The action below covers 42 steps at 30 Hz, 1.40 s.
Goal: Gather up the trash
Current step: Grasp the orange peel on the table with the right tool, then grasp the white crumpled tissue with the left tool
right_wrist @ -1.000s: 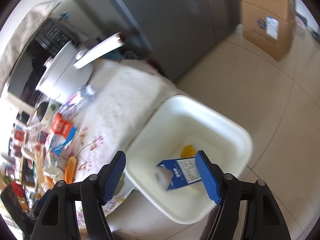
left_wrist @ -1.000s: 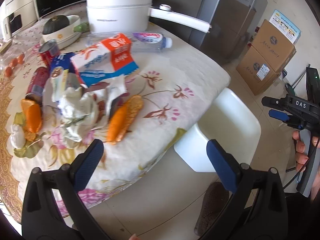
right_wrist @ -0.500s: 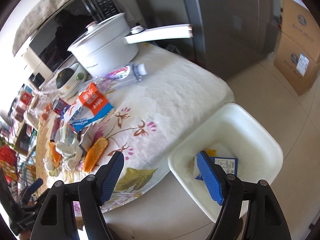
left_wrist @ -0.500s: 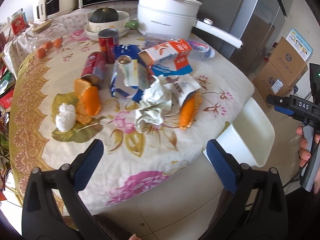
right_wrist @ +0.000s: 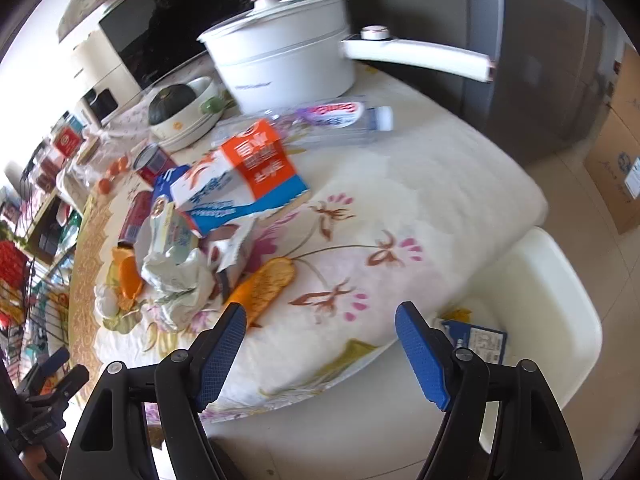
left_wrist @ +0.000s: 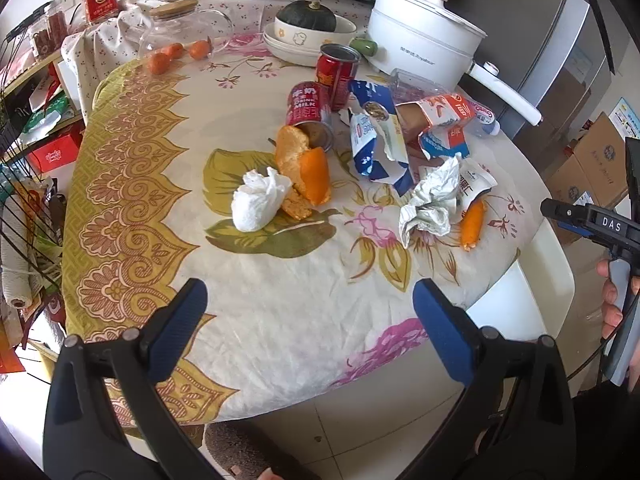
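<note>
Trash lies in the middle of the round table: a white tissue wad point(left_wrist: 259, 200), orange peel point(left_wrist: 306, 170), a tipped red milk can point(left_wrist: 309, 114), a torn blue-white wrapper point(left_wrist: 374, 140), crumpled paper point(left_wrist: 434, 200), a second peel point(left_wrist: 473, 220) and an orange-blue milk carton point(right_wrist: 244, 172). The white bin point(right_wrist: 556, 300) stands on the floor at the table's right edge with a blue carton point(right_wrist: 478, 338) inside. My left gripper point(left_wrist: 310, 320) is open and empty over the table's near edge. My right gripper point(right_wrist: 320, 348) is open and empty between table edge and bin.
A white electric pot point(left_wrist: 424, 48) with a long handle, a bowl with a green squash point(left_wrist: 308, 24), an upright red can point(left_wrist: 338, 66), a plastic bottle point(right_wrist: 336, 120) and a glass jar point(left_wrist: 184, 28) stand at the back. Cardboard boxes point(left_wrist: 592, 168) sit by the fridge.
The left gripper has swung left and back, now facing the table's middle. The right gripper has turned from the bin toward the table. Both stayed open.
</note>
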Each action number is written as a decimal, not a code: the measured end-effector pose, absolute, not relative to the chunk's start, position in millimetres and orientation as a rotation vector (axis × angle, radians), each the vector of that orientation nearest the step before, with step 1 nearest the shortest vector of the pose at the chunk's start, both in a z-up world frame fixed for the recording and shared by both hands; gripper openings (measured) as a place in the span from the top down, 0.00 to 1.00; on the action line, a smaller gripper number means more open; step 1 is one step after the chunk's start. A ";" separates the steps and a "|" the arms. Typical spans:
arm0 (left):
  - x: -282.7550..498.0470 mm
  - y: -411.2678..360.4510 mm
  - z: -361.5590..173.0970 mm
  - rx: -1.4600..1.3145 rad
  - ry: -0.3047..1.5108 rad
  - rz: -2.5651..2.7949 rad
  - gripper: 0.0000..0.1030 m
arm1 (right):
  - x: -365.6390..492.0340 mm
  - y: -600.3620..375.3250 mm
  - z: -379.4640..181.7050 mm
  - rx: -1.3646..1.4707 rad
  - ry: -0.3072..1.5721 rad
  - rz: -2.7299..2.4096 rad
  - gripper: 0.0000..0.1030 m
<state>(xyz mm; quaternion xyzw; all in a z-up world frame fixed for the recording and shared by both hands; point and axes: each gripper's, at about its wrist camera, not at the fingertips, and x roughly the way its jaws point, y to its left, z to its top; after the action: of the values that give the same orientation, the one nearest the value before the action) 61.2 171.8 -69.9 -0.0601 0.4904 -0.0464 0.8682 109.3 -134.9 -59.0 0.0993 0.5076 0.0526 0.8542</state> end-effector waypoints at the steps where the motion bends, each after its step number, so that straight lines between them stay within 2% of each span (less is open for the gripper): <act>1: 61.7 175.0 -70.6 -0.130 1.028 -0.093 0.01 | 111.3 -126.9 -61.3 0.193 1.077 0.120 0.24; 15: 69.0 195.1 -78.5 -0.147 1.053 -0.074 0.01 | 144.4 -69.7 -117.8 0.174 1.220 0.098 0.26; 18: 72.6 196.6 -80.9 -0.117 1.080 -0.088 0.01 | 144.8 -64.8 -124.0 0.160 1.223 0.087 0.43; 19: 76.3 197.6 -81.1 -0.097 1.094 -0.090 0.01 | 144.8 -62.3 -123.5 0.135 1.213 0.091 0.63; 20: 80.0 198.7 -80.4 -0.077 1.103 -0.093 0.01 | 145.1 -60.4 -123.2 0.111 1.210 0.097 0.73; 22: 86.8 200.0 -78.6 -0.038 1.115 -0.101 0.01 | 145.5 -60.3 -122.2 0.098 1.207 0.108 0.84; 24: 93.9 201.3 -77.0 -0.007 1.110 -0.095 0.01 | 146.5 -65.5 -118.9 0.132 1.215 0.125 0.88; 29: 104.2 210.6 -94.3 -0.083 1.073 -0.083 0.02 | 144.9 -84.7 -106.4 0.148 1.195 0.126 0.89; 31: 110.1 212.8 -106.2 -0.122 1.098 -0.093 0.10 | 144.0 -93.3 -101.5 0.157 1.185 0.131 0.89; 32: 113.7 212.8 -110.2 -0.119 1.108 -0.091 0.19 | 143.2 -98.1 -98.1 0.165 1.179 0.137 0.89; 33: 116.1 213.1 -111.5 -0.117 1.099 -0.087 0.21 | 142.9 -102.2 -95.6 0.168 1.174 0.142 0.89; 40: 133.0 214.4 -116.0 -0.180 1.063 -0.089 0.24 | 134.6 -116.3 -84.2 0.178 1.156 0.172 0.89; 42: 138.3 212.6 -119.0 -0.194 1.064 -0.091 0.29 | 131.8 -120.0 -80.9 0.172 1.149 0.179 0.89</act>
<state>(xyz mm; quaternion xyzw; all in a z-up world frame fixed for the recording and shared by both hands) 138.3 212.6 -119.0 -0.0923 0.5065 -0.0434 0.8562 131.8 -120.0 -80.9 0.0813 0.5421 0.0844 0.8321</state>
